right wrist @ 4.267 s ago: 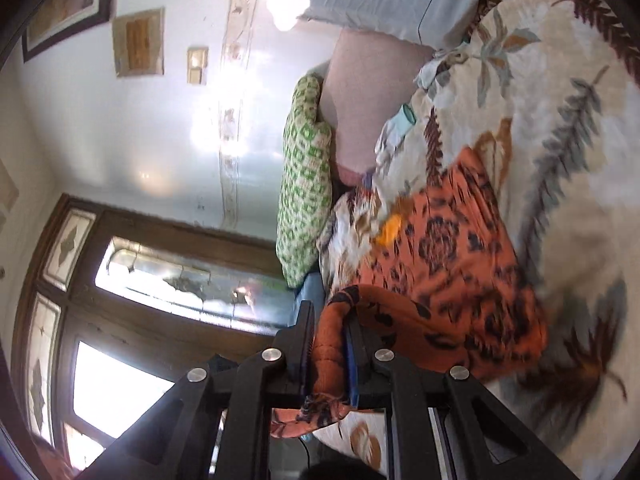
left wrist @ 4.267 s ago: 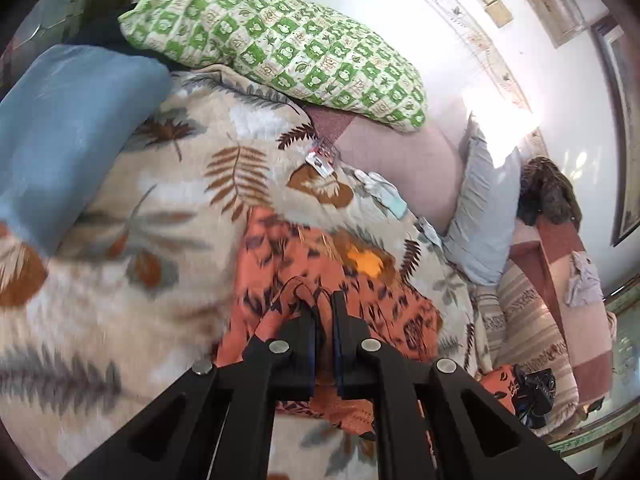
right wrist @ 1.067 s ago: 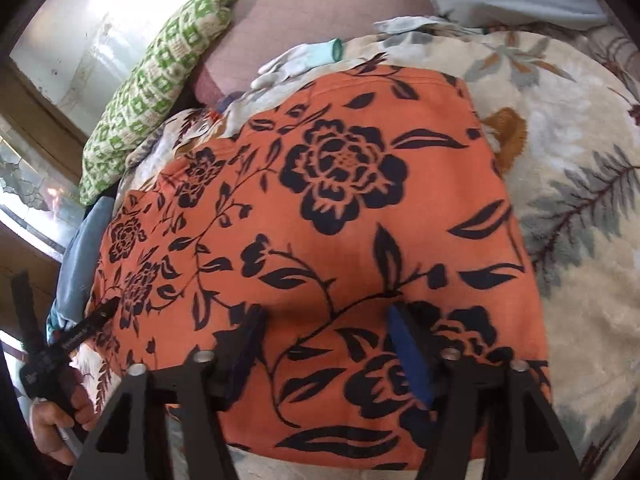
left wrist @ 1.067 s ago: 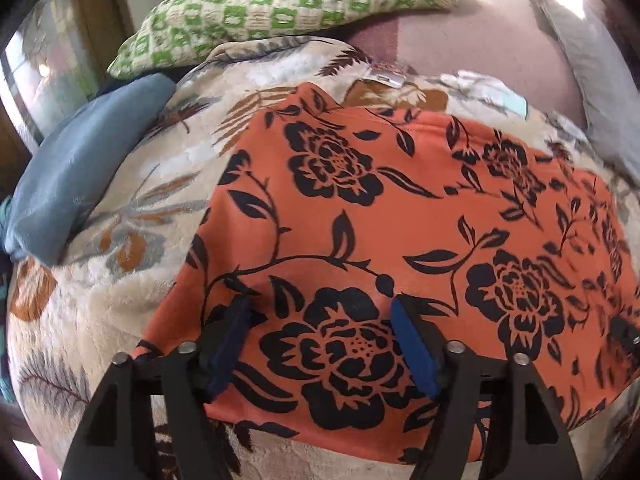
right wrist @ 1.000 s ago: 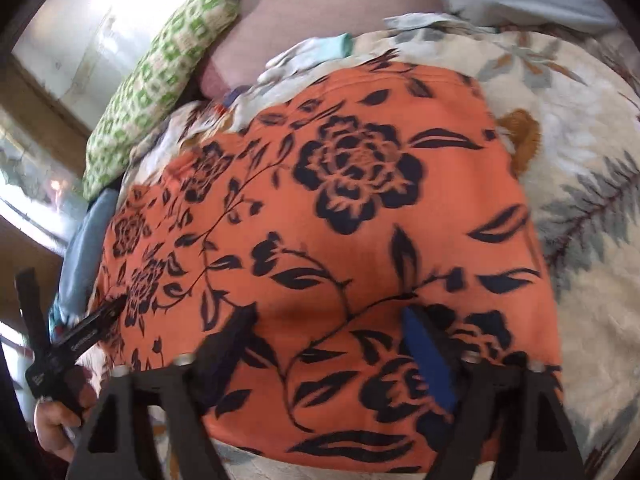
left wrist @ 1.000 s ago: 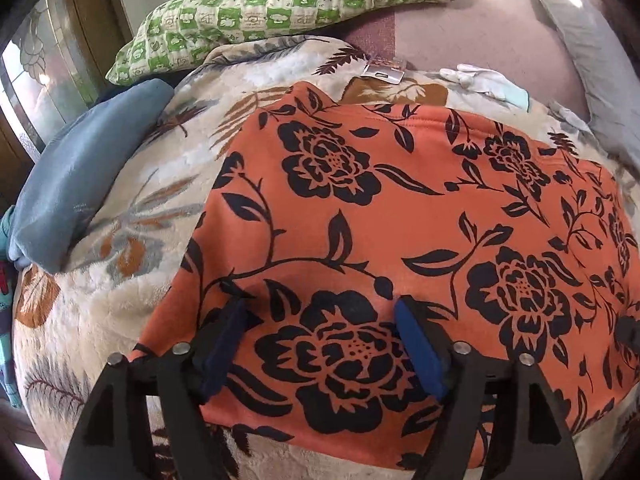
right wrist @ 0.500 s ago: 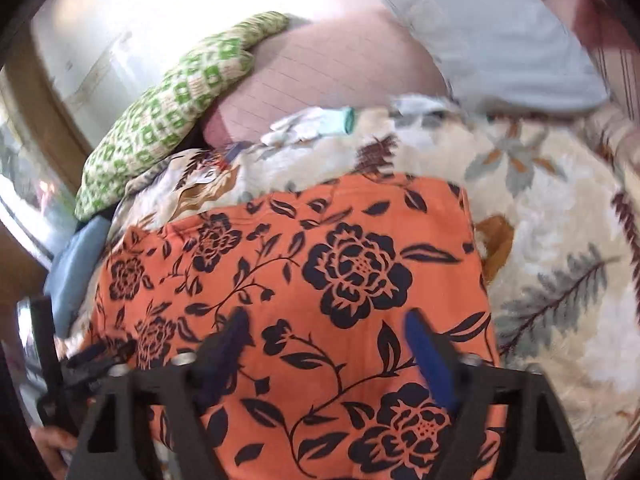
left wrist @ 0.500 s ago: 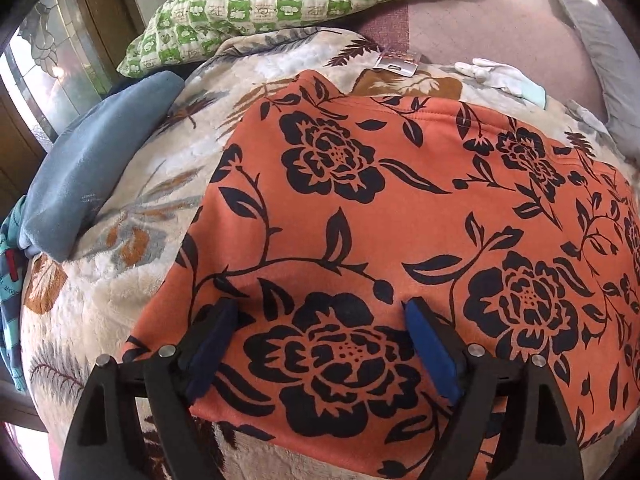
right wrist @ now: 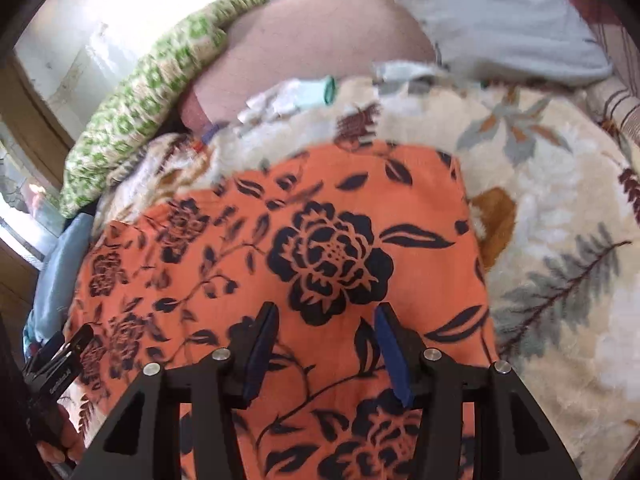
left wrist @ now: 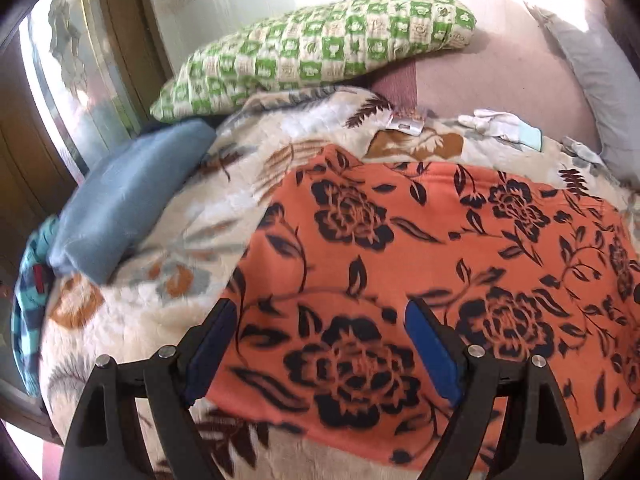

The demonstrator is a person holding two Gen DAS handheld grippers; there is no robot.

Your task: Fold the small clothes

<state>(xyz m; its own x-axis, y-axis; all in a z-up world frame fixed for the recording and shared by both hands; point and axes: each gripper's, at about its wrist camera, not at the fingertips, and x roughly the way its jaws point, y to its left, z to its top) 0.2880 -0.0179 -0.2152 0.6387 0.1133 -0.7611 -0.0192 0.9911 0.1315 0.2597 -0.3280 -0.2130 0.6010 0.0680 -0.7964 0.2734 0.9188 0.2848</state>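
An orange cloth with black flowers [left wrist: 420,264] lies spread flat on a cream leaf-print blanket [left wrist: 168,248]. It also shows in the right wrist view [right wrist: 304,256]. My left gripper [left wrist: 320,320] is open and empty, hovering over the cloth's near left part. My right gripper [right wrist: 324,324] is open and empty, with a narrower gap, over the cloth's near right part. The left gripper also shows at the far left of the right wrist view [right wrist: 60,356].
A green checked pillow [left wrist: 320,44] lies at the back. A folded blue cloth [left wrist: 124,196] and a teal striped cloth [left wrist: 28,308] lie at the left. Pale gloves [left wrist: 500,128] and a grey pillow [right wrist: 500,20] lie behind the orange cloth.
Both grippers let go of the orange cloth, which now lies spread flat. Over the last second both drew back and up, and the right gripper's jaws came closer together.
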